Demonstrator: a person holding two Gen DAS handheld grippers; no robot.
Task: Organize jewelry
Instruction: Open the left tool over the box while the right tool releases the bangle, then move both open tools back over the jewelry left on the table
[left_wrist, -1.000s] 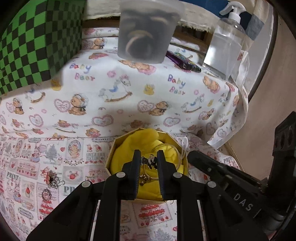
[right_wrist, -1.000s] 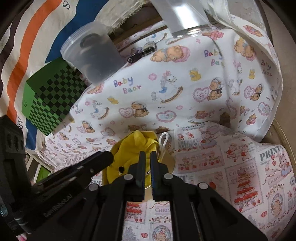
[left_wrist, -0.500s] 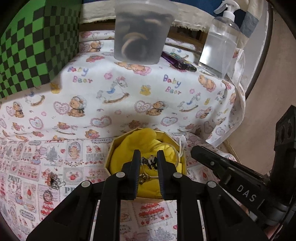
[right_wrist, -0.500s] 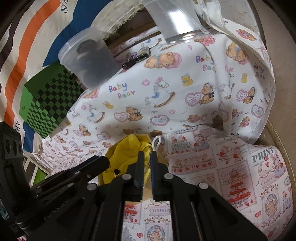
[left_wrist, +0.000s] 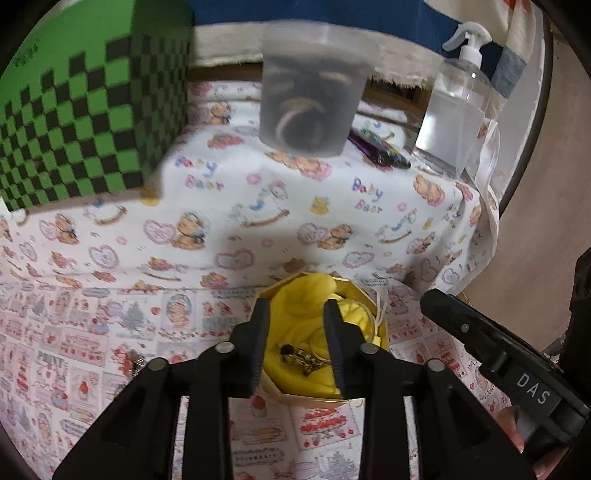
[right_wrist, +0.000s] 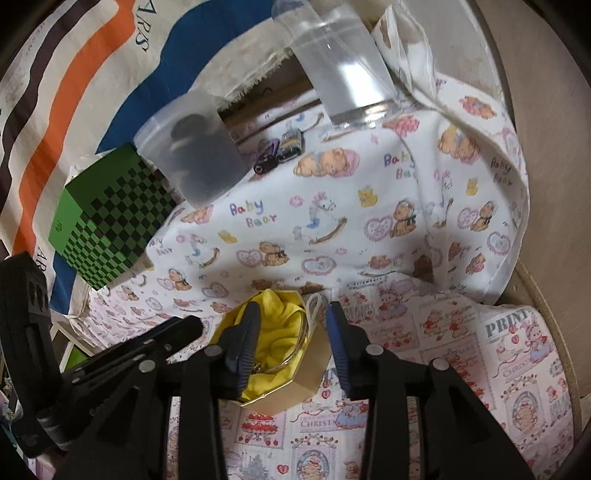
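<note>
Opening both at once, your left gripper (left_wrist: 293, 343) and right gripper (right_wrist: 291, 343) hold nothing; the jewelry (left_wrist: 301, 356) lies on yellow cloth (left_wrist: 306, 295) inside the gold box (right_wrist: 306, 384). Watch the thin bangle (right_wrist: 295, 354): a finger (right_wrist: 245, 339) lifting out could hook it or tip the light box. Underneath, the printed cloth (left_wrist: 110, 332) is soft and wrinkled, with a plastic tub (left_wrist: 310, 107) and a green checked box (left_wrist: 85, 122) behind.

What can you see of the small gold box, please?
The gold box is a small open box with angled sides, seemingly card, standing upright on the printed cloth. Yellow fabric fills it; a thin bangle and a small charm piece lie on top. A white string loop hangs at its rim. Both grippers hover above it, jaws opening, not pressing anything.
</note>
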